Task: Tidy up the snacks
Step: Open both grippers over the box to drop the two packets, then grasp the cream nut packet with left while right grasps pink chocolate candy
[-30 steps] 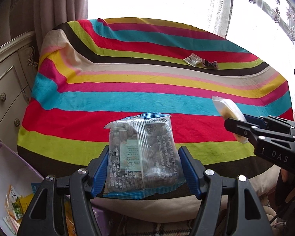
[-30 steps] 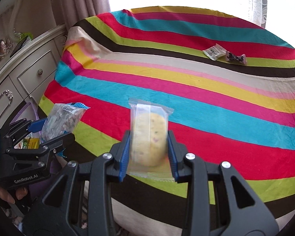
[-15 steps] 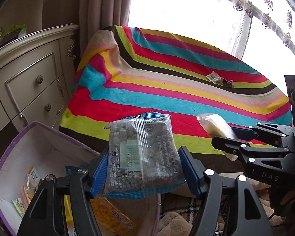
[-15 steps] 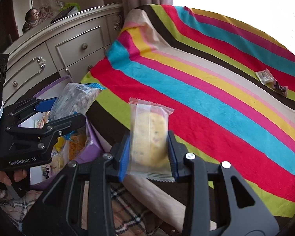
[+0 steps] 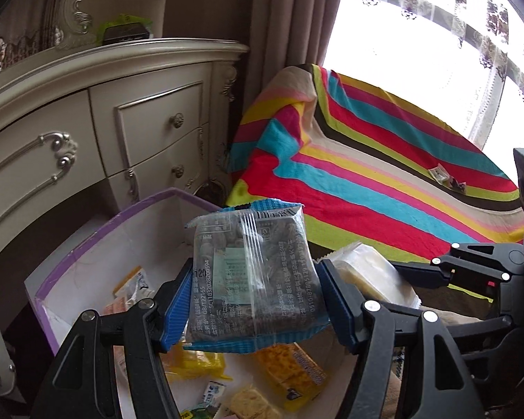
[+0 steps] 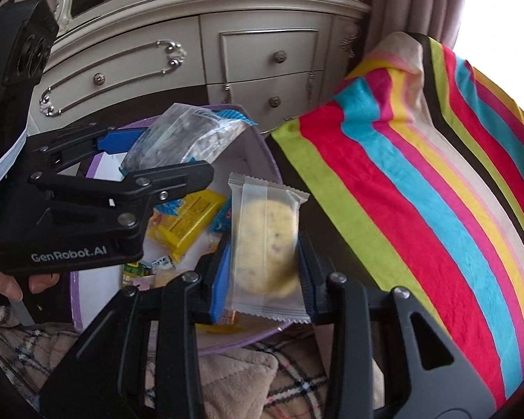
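Observation:
My left gripper (image 5: 253, 309) is shut on a clear packet of dark nut snack with blue ends (image 5: 249, 272), held above a white box with a purple rim (image 5: 87, 244). It also shows in the right wrist view (image 6: 188, 139). My right gripper (image 6: 262, 272) is shut on a clear-wrapped round cookie (image 6: 263, 244), over the box's near edge (image 6: 227, 344). The cookie also shows in the left wrist view (image 5: 370, 276). Several yellow and orange snack packs (image 5: 286, 370) lie in the box. Two small packets (image 5: 447, 178) lie far out on the striped cloth.
A cream dresser with drawers (image 5: 87, 122) stands behind the box. The striped tablecloth (image 6: 419, 174) hangs over the table edge to the right. A plaid blanket (image 6: 262, 384) lies under the box. Curtains (image 5: 290, 17) and a bright window are at the back.
Both grippers have swung left and down from the table, each holding its snack, and now hang over the box beside the dresser.

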Motion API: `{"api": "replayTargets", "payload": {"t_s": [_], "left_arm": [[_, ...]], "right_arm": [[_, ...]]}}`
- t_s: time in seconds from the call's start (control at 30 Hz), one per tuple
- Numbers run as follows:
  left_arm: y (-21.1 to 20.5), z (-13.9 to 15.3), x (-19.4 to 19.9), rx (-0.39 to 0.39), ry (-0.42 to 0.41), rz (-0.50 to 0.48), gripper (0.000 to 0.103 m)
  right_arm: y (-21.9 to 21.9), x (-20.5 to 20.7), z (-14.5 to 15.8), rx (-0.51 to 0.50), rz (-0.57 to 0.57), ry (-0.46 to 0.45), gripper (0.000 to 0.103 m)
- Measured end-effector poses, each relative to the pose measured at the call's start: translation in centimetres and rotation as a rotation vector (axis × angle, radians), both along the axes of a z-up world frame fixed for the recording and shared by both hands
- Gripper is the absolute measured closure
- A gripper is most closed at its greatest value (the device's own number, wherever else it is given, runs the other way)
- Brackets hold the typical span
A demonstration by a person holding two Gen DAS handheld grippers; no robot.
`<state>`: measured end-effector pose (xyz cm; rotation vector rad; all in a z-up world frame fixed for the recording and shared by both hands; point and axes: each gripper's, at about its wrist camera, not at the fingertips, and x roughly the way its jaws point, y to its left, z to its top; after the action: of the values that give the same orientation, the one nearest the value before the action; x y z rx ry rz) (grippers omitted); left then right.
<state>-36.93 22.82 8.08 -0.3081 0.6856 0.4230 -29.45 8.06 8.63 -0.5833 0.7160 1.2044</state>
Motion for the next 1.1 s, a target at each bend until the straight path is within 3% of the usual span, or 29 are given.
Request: {"api": "replayTargets", "payload": {"t_s": [0.23,0.43,0.53,0.57,0.63,0.8,0.87,0.97,1.1], "left_arm": [[3.0,-0.7,-2.3,0.017,0.034,0.144,0.035],[4.0,-0.4,-3.1,0.107,0.050,0.258,0.035],[3.4,0.6,-3.6,0.192,0.023,0.334,0.026],[3.0,1.1,-3.7,0.218,0.004,0.343,0.018],[1.9,2.2,-3.5,0.276,-0.037,0.338,0.015],[-2.5,3.8,0.5,0.376,-0.073,0.138,0.015],[-4.7,3.6,3.5,0.407,-0.047,0.036,0.014],[-8.3,2.7,8.9,0.409,0.009,-0.116,0.013],[-13.2,0.8,17.3,0.362,0.045,-0.304,0.013]], "right_arm": [[2.9,-3.5,-0.8,-0.018,0.143,-0.013,0.064],[3.2,-4.8,-1.4,-0.007,0.220,0.014,0.064],[2.9,-4.1,-1.3,0.027,0.210,0.041,0.052],[2.5,-3.5,-1.1,0.046,0.186,0.039,0.046],[1.9,-1.9,-0.6,0.088,0.122,0.041,0.039],[-2.8,4.5,1.0,0.176,-0.100,0.015,0.033],[-5.5,7.4,1.4,0.189,-0.225,-0.030,0.022],[-10.3,12.7,1.0,0.185,-0.452,-0.035,0.018],[-18.0,19.9,-1.0,0.176,-0.729,0.045,0.018]]}}
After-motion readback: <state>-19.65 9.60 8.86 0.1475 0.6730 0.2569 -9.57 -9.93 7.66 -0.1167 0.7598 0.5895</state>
